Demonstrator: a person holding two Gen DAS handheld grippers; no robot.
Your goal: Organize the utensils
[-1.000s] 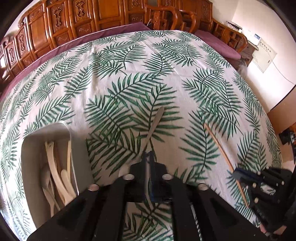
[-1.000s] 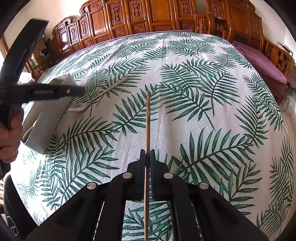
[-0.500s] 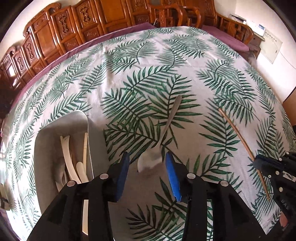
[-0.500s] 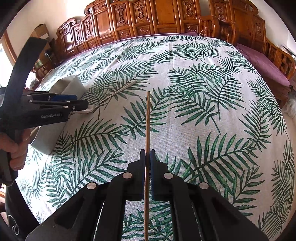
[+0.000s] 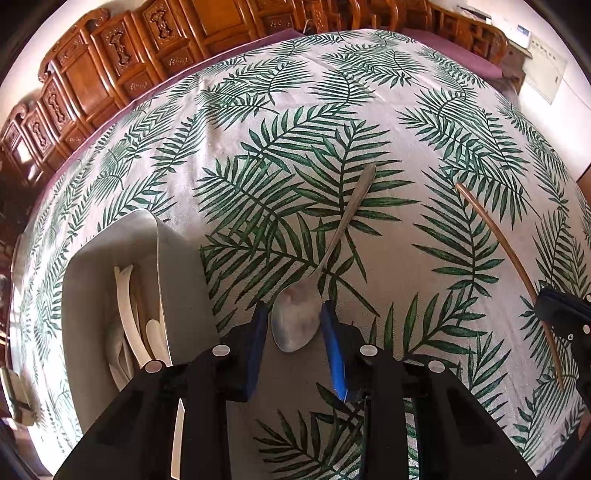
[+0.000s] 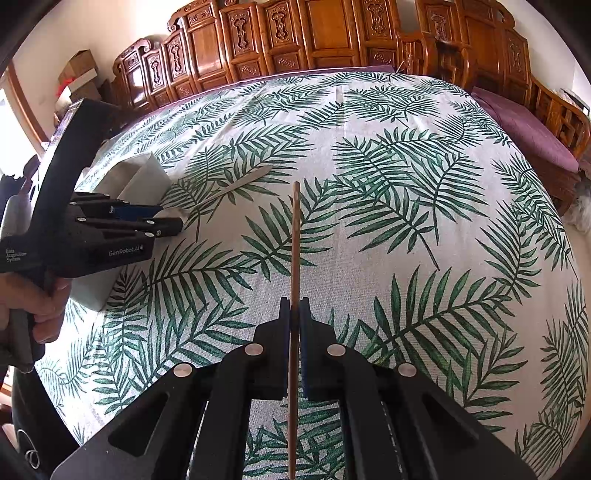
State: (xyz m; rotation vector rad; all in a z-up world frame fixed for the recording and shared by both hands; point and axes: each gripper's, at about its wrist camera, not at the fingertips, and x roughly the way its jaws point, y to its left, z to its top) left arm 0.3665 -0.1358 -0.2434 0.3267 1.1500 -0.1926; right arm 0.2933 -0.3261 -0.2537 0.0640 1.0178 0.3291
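A metal spoon (image 5: 317, 273) lies on the leaf-print tablecloth, handle pointing away. My left gripper (image 5: 293, 314) is open, its blue-padded fingers either side of the spoon's bowl. It shows from the side in the right wrist view (image 6: 162, 219), with the spoon's handle (image 6: 240, 181) beyond it. My right gripper (image 6: 294, 306) is shut on a wooden chopstick (image 6: 294, 240), which points forward over the cloth. The chopstick (image 5: 506, 251) and right gripper (image 5: 565, 317) also show in the left wrist view.
A grey utensil tray (image 5: 92, 295) holding several pale utensils sits left of the left gripper; it also shows in the right wrist view (image 6: 136, 177). Carved wooden chairs (image 6: 295, 33) ring the far table edge. A purple cushion (image 6: 524, 125) lies at right.
My left gripper has opened and let go of the spoon, which now lies on the cloth between its fingers. My right gripper still holds the chopstick.
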